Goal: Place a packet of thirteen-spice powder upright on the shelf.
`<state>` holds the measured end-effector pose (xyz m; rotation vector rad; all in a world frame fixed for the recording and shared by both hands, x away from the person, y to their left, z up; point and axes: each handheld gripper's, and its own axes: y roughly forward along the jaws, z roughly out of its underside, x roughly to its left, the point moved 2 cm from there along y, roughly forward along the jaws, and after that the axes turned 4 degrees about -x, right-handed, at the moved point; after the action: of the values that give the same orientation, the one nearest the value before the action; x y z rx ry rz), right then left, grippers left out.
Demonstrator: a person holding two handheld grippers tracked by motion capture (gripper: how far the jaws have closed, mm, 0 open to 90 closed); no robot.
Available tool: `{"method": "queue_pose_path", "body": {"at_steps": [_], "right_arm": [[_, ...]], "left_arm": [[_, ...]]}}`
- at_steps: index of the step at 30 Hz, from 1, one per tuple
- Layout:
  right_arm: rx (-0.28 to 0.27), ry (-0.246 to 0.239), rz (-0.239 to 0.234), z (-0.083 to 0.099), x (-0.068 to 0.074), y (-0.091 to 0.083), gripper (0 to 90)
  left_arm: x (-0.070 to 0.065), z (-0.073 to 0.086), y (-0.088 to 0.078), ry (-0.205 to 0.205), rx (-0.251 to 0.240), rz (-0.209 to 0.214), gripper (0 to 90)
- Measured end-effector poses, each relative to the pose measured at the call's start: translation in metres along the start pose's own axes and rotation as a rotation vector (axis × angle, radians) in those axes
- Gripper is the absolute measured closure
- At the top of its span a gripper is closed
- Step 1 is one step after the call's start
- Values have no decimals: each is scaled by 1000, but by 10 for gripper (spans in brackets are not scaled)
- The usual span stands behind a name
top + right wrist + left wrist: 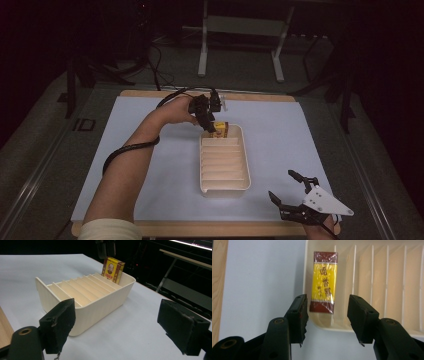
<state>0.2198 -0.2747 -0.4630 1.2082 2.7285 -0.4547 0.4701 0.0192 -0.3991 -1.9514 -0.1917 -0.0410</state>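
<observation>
A red and yellow wrapped box (pixel 220 129) stands on edge in the far end slot of a cream slotted tray (pixel 225 189) at the middle of the table. My left gripper (pixel 209 125) hangs just above that box, its jaws apart. In the left gripper view the box (pixel 324 282) lies just beyond the two pads (pixel 299 312), inside the tray's rim (pixel 329 326), and neither pad touches it. My right gripper (pixel 280 183) rests open near the table's front right edge with nothing in it. In the right gripper view the tray's wall (pixel 100 310) and the box (pixel 113 269) lie ahead.
A pale blue mat (pixel 150 165) covers the wooden table, whose edge (pixel 210 229) shows at the front. The tray's other slots (pixel 225 165) hold nothing. Metal stand legs (pixel 202 60) rise on the floor beyond the table's far edge.
</observation>
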Motion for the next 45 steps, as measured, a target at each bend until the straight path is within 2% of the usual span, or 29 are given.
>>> {"method": "queue_pose_path", "body": {"at_steps": [4, 5, 7, 9, 11, 12, 14, 15, 16, 19, 23, 30, 34, 36, 37, 43, 44, 45], "right_arm": [[3, 3, -2, 0, 0, 1, 149], [5, 5, -1, 0, 0, 1, 149], [6, 4, -1, 1, 0, 1, 150], [6, 4, 0, 0, 0, 1, 149], [6, 5, 0, 1, 0, 1, 149], [8, 6, 1, 1, 0, 1, 150], [10, 6, 3, 1, 0, 1, 150], [10, 6, 3, 1, 0, 1, 149], [12, 6, 5, 1, 0, 1, 150], [9, 4, 6, 1, 0, 2, 149], [12, 1, 8, 1, 0, 2, 149], [18, -5, 10, 1, 1, 2, 150], [19, -5, 10, 1, 1, 3, 149], [21, -7, 10, 1, 1, 3, 149], [22, -7, 10, 1, 1, 3, 149], [27, -10, 10, 1, 2, 4, 149], [27, -10, 10, 1, 2, 4, 149], [28, -10, 11, 1, 2, 4, 149]], "left_arm": [[-3, 5, -13, -13, -20, -25, 472], [-3, 7, -16, -24, -30, -28, 433], [-2, 12, -20, -72, -57, -21, 382], [-2, 17, -23, -100, -74, -18, 326], [-4, 22, -25, -112, -83, 0, 223], [-5, 26, -26, -126, -80, -18, 169], [-5, 29, -27, -136, -73, -28, 112], [-7, 33, -29, -165, -87, -23, 112], [-7, 36, -31, -172, -94, -21, 0], [-11, 46, -37, -221, -124, -45, 0], [-18, 59, -43, -264, -127, -92, 0], [-29, 80, -56, -313, -150, -136, 0], [-34, 95, -61, -340, -172, -146, 0], [-35, 103, -63, -370, -185, -159, 0], [-37, 106, -63, -385, -207, -153, 0], [-47, 123, -64, -449, -258, -164, 0], [-47, 123, -64, -449, -258, -164, 0], [-52, 128, -64, -473, -290, -170, 0]]}}
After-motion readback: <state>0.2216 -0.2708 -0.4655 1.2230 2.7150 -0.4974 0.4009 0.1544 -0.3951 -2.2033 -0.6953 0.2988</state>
